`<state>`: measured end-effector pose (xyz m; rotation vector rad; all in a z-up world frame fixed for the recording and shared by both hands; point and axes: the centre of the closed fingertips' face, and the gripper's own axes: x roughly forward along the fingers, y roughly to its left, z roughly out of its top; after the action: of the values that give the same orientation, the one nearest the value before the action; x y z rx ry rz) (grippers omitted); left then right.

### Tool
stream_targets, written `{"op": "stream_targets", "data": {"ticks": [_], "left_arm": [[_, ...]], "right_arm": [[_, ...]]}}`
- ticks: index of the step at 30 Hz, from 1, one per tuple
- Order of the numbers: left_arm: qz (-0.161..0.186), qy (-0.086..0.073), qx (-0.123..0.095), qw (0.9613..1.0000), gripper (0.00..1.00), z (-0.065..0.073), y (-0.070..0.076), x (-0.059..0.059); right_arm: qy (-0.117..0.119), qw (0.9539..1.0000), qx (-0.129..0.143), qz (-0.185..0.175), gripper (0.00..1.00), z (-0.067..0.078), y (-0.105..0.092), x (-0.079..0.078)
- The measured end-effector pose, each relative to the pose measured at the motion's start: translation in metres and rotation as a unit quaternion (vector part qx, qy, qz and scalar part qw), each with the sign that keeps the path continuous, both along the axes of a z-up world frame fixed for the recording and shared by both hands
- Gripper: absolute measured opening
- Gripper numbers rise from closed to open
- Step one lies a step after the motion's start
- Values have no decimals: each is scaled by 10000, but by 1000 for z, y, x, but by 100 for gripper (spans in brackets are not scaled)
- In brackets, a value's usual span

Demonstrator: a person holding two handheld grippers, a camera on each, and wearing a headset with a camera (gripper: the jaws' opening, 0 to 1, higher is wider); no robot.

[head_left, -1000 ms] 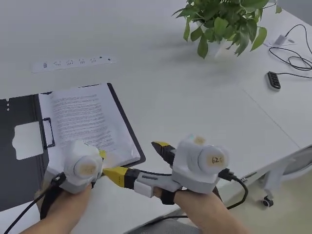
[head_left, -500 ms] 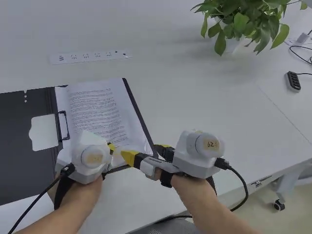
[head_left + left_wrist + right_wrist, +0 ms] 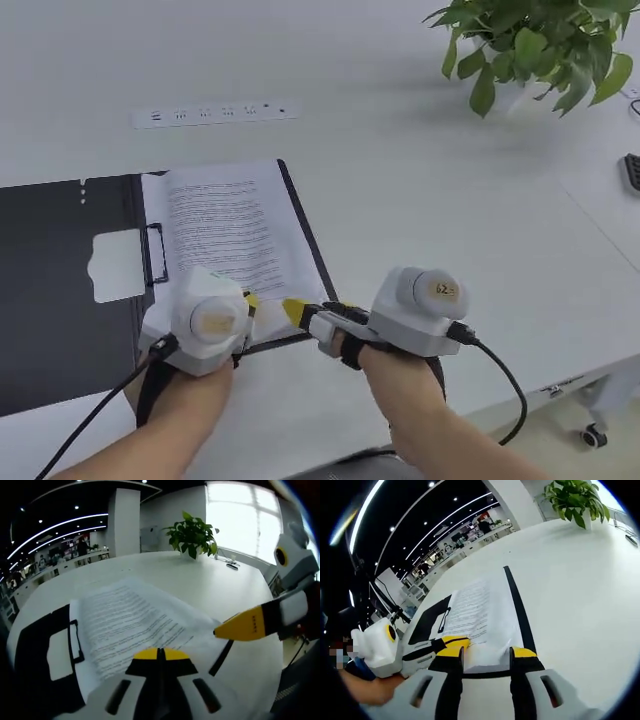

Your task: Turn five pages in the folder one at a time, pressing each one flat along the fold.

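The folder (image 3: 60, 300) lies open on the white table, its black cover to the left and a stack of printed pages (image 3: 235, 235) under a clip (image 3: 155, 255) to the right. My left gripper (image 3: 250, 302) is shut with nothing in it, its tips (image 3: 158, 653) over the bottom part of the top page (image 3: 135, 620). My right gripper (image 3: 312, 312) is open at the pages' lower right corner. In the right gripper view the corner of the pages (image 3: 485, 657) lies between the two yellow tips of the right gripper (image 3: 487, 653).
A white power strip (image 3: 215, 112) lies beyond the folder. A potted plant (image 3: 530, 40) stands at the back right and a small black device (image 3: 632, 170) at the right edge. The table's front edge runs just below my hands.
My right gripper has moved left to the pages' lower right corner. The left gripper stays at the bottom of the page. The head view has shifted.
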<state>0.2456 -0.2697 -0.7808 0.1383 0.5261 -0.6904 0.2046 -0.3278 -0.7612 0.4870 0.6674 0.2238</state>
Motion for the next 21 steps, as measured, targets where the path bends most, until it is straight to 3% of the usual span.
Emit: {"op": "stream_targets", "data": {"ticks": [6,10,21], "left_arm": [[29,22,-51,10000,0,0,0,0],[23,27,-55,10000,0,0,0,0],[62,115,-120,9998,0,1,0,0]], "right_arm": [[176,9992,-339,-99,12,-12,-9,-1],[159,9987,-411,-238,0,-12,-16,-3],[-75,9989,-85,-445,0,2,-15,-3]]}}
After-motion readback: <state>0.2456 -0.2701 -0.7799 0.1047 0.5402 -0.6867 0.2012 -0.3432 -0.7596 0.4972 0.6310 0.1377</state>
